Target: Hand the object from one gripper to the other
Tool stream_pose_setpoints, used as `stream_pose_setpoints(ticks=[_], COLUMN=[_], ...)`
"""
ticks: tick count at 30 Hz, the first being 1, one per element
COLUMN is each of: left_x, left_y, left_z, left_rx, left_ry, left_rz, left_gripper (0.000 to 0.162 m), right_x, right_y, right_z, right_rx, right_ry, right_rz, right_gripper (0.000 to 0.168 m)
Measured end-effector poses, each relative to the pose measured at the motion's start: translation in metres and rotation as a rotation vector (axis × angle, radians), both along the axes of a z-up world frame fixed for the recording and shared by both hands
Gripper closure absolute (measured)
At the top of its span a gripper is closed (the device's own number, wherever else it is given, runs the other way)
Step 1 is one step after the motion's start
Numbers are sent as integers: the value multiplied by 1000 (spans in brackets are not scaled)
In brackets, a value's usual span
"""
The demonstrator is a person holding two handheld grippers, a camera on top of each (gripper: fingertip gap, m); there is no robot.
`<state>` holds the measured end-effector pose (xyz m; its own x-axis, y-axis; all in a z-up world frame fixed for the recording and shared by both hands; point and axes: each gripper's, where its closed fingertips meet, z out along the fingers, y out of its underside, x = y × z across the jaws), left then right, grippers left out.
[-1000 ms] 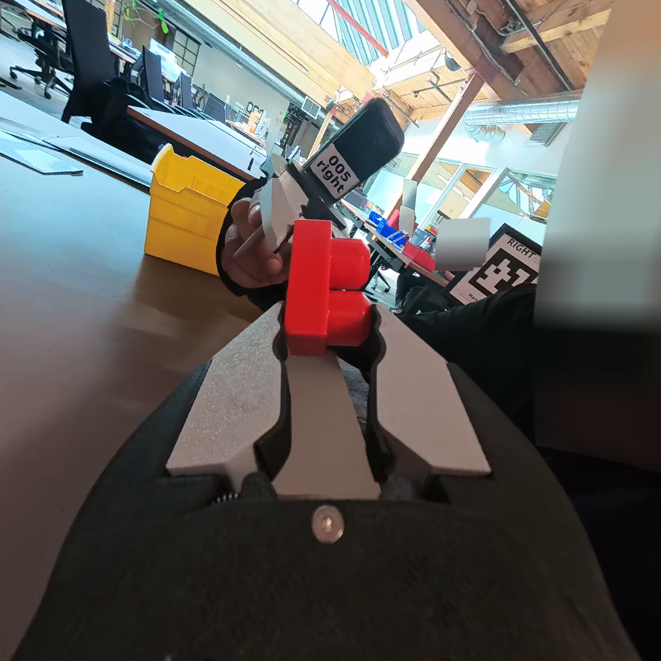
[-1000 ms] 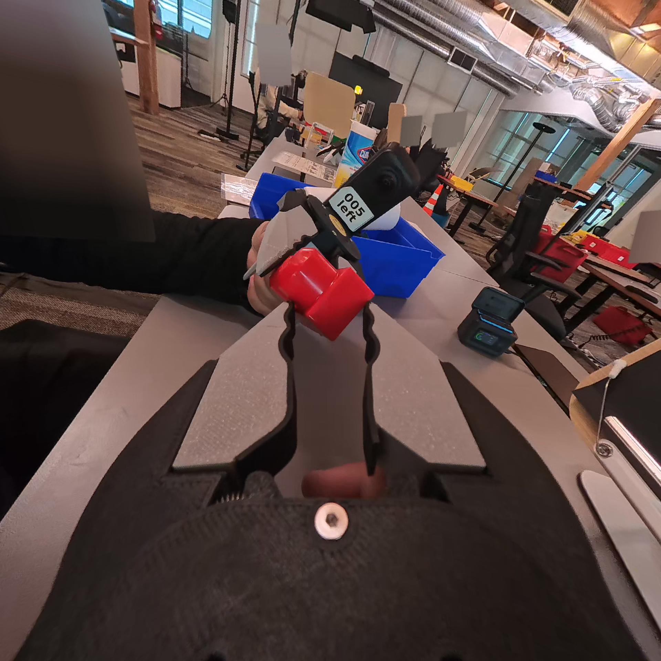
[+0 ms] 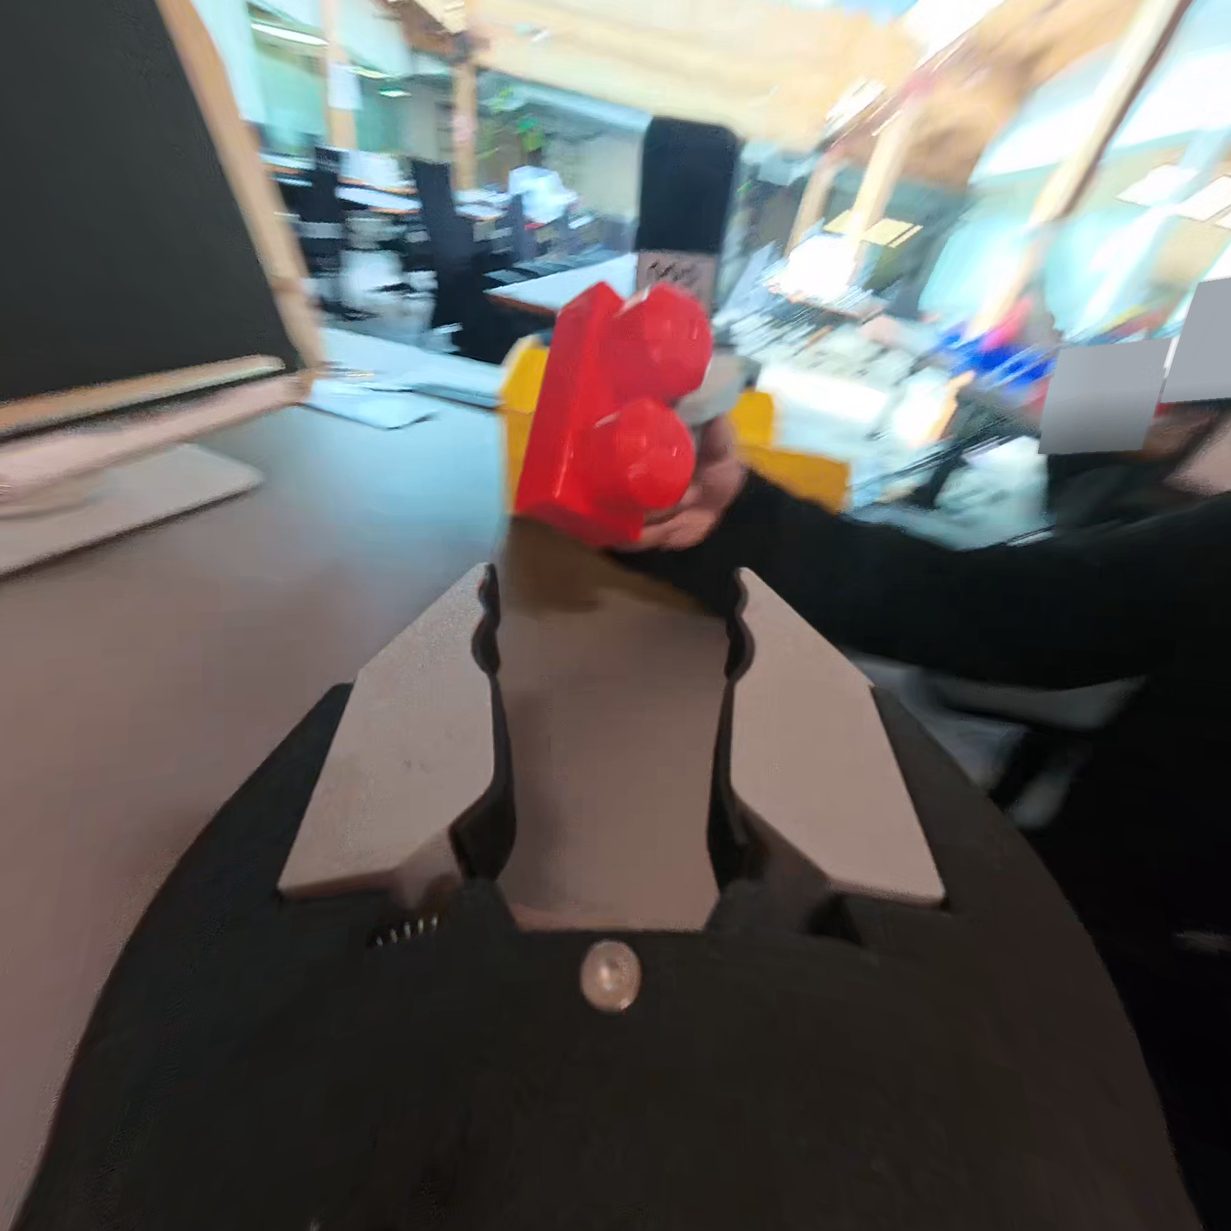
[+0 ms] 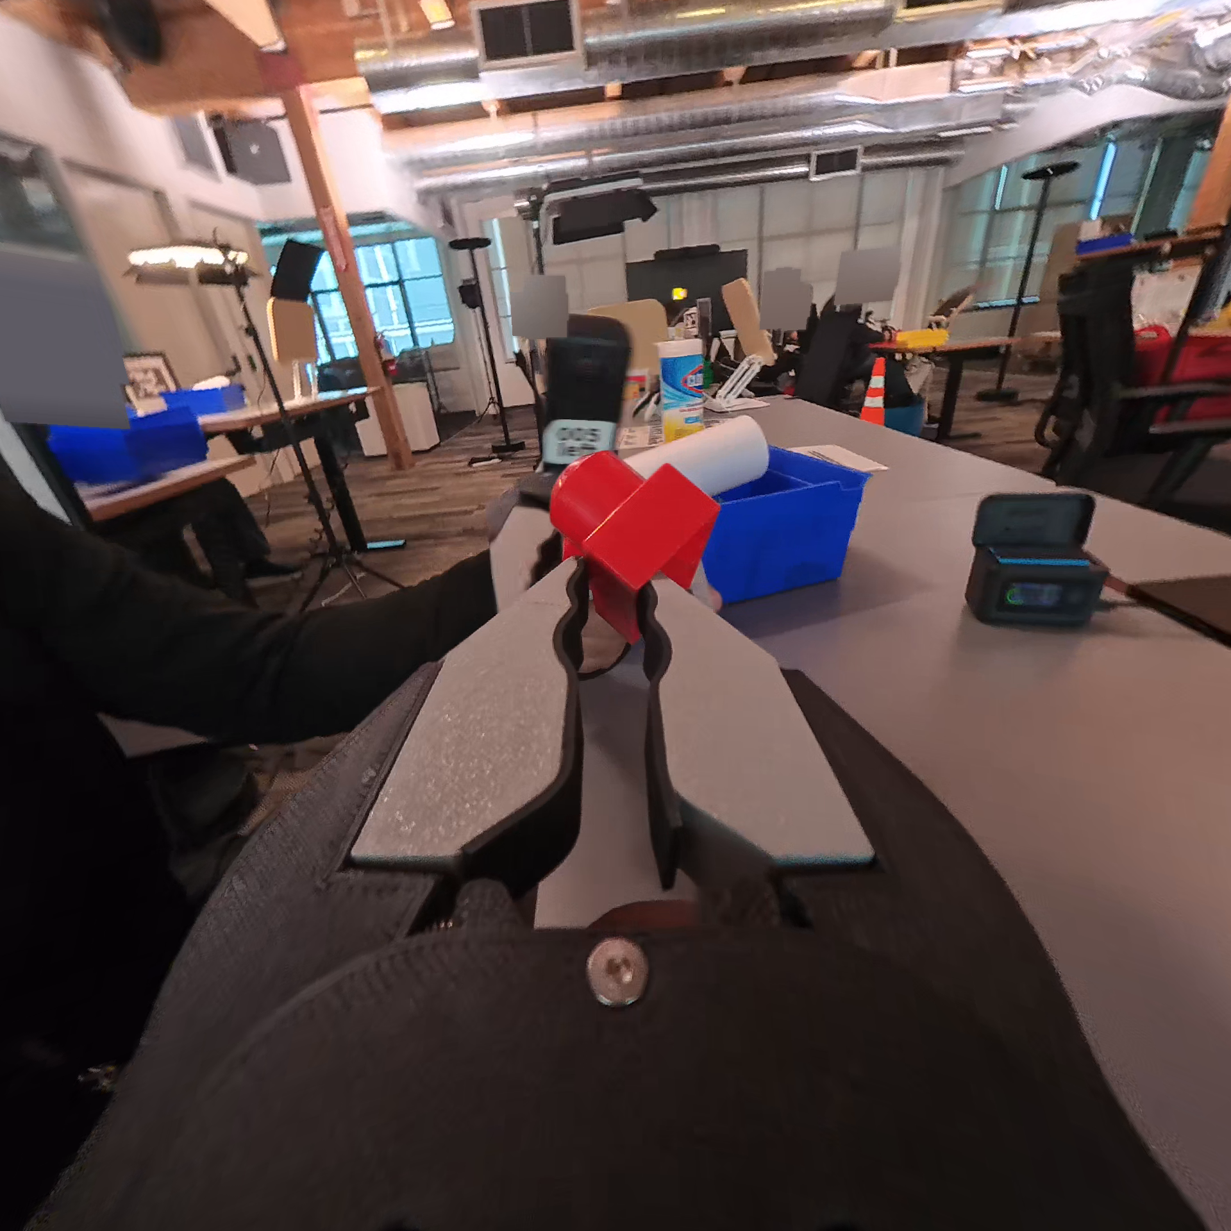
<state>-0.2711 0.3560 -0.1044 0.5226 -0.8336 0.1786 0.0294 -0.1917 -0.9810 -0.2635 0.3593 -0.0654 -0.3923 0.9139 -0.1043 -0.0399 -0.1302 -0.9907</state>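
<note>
My right claw (image 4: 609,599) is clenched on the red block (image 4: 633,526), gripping its lower corner, so the studs point away at 10 o'clock. My left claw (image 3: 609,599) is released, jaws wide with nothing between. The block (image 3: 609,416) sits at 12 o'clock from it, apart I think, though this view is blurred. The handover looks done.

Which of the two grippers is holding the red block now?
The right gripper: its fingers are closed on the red block. The left gripper differs: its fingers stand wide apart and empty, with the block clear of them.
</note>
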Motion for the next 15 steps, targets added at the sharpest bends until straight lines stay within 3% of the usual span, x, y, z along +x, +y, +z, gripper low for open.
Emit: stream_pose_setpoints(ticks=[3,8,12,15], left_x=[-20,-29,-7,-14], left_y=[27,42,41,50], left_z=[-14,-15,-19,-17], left_rx=[263,633,653,676], left_ry=[371,779,745,789], left_rz=[295,526,479,566], left_gripper=[91,94,107,94], right_x=[-3,-3,-16,-24], right_y=[16,36,35,28], right_z=[-2,-11,-33,-32], right_rx=[-127,-520,-516,-581], right_ry=[-48,-130,-221,-214], right_rz=[-30,43,-5,31], right_gripper=[159,168,168,168])
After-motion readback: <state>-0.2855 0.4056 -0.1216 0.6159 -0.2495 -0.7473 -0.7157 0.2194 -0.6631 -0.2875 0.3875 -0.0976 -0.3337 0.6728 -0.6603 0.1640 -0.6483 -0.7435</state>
